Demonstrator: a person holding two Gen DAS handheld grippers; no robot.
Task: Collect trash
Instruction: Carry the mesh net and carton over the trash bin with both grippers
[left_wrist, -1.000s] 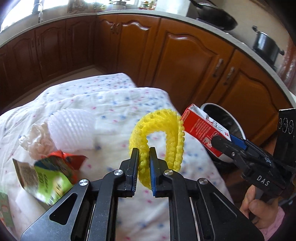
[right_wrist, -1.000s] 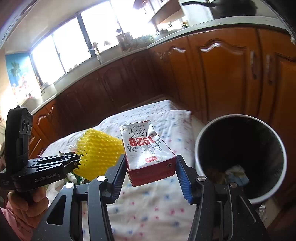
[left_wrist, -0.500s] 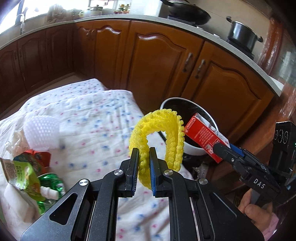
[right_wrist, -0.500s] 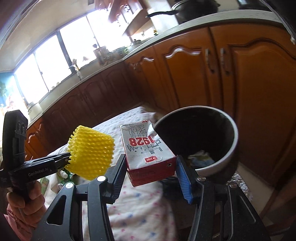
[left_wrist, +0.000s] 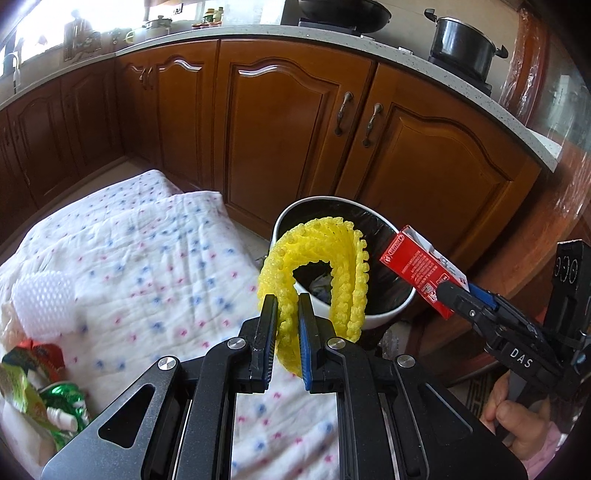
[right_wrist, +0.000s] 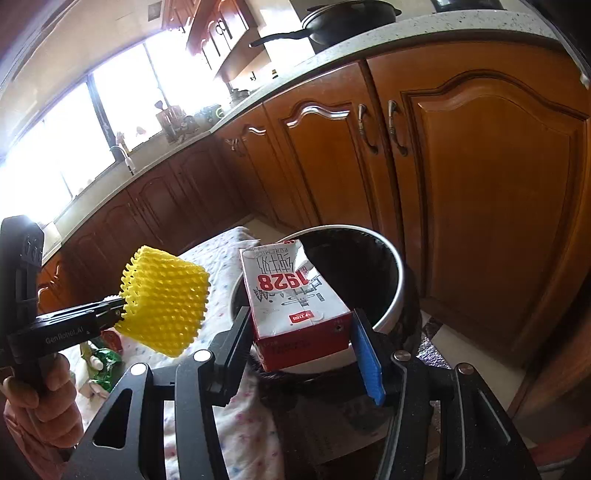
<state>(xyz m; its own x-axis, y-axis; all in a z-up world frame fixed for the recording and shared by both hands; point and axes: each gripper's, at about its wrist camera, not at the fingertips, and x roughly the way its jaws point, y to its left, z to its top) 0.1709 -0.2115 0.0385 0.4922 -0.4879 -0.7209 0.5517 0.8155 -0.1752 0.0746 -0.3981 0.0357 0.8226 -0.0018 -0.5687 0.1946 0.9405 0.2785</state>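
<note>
- So, left gripper (left_wrist: 283, 334) first: jaws pinched nearly shut on one wall of the yellow foam net (left_wrist: 314, 273), which loops up and forward from the tips, ring standing on edge.
- Right gripper (right_wrist: 301, 338) is about half open but clamped across the short sides of the red carton (right_wrist: 291, 295), long axis pointing straight ahead along the fingers, open top farthest away.
- Out from there, the bin (right_wrist: 397, 273) sits on the floor just past both loads, against the cabinets, black liner open, some scraps already inside.
- From the right view the carton's far end overlaps the bin mouth; from the left view the net hangs across the near rim.
- My guess: the right hand is nearer to a clean drop, while the left wants a bit more forward reach.
- Leftover wrappers (left_wrist: 40, 391) are back on the spotted cloth (left_wrist: 155, 266), well behind both tips.
</note>
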